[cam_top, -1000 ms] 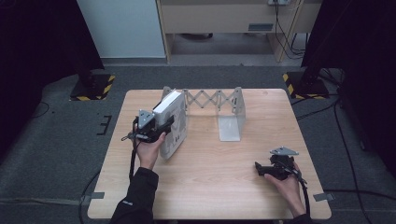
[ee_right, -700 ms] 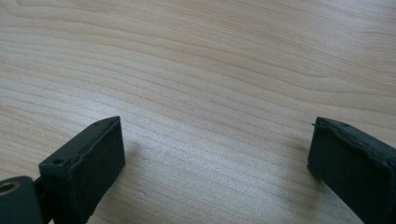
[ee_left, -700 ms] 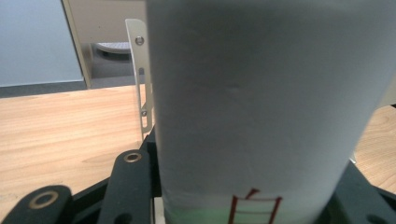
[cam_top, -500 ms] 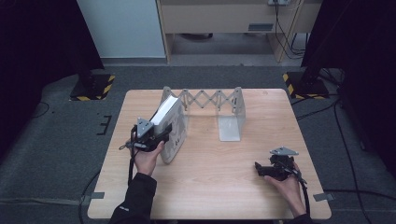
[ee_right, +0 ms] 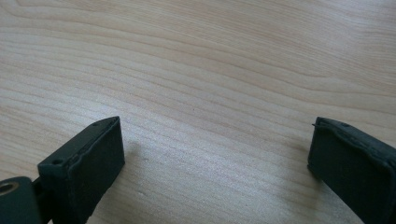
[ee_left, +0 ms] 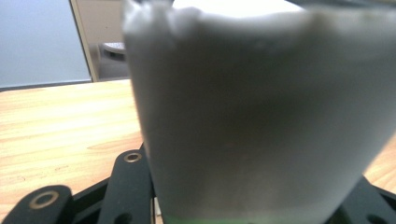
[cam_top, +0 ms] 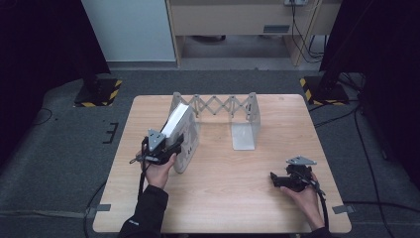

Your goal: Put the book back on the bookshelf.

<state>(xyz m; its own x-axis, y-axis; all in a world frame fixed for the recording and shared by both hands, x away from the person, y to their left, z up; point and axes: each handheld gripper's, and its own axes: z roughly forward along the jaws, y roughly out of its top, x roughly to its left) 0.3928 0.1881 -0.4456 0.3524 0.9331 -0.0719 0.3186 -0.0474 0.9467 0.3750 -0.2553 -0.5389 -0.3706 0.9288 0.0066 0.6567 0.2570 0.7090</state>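
While the left gripper (cam_top: 171, 146) has its fingers clamped on a white book (cam_top: 178, 124), the book stands tilted at the left end of the rack (cam_top: 218, 106), its top leaning toward the left bookend (cam_top: 190, 144) and its lower part close against that plate; whether it touches the plate I cannot tell. From the left gripper view the book's (ee_left: 261, 116) pale, blurred edge rises straight out of the black fingers, with bare worktop (ee_left: 60, 121) to one side. The rack is an accordion lattice stretched along the far part of the worktop (cam_top: 223, 198), ending in a right bookend (cam_top: 246, 126) whose flat foot lies toward the person. Between the two bookends the slot is wide and holds nothing but wood, so there is plenty of room there. The left hand (cam_top: 158, 171) comes up from the near edge, well inside the worktop's left border. The right gripper (cam_top: 277, 179) rests low near the front right corner, well apart from the rack and the book, held by the right hand (cam_top: 304, 196). Its fingers (ee_right: 84, 163) stand wide apart over plain wood grain, nothing between them. A broad clear stretch of worktop lies between the two grippers, and another runs along the near edge.
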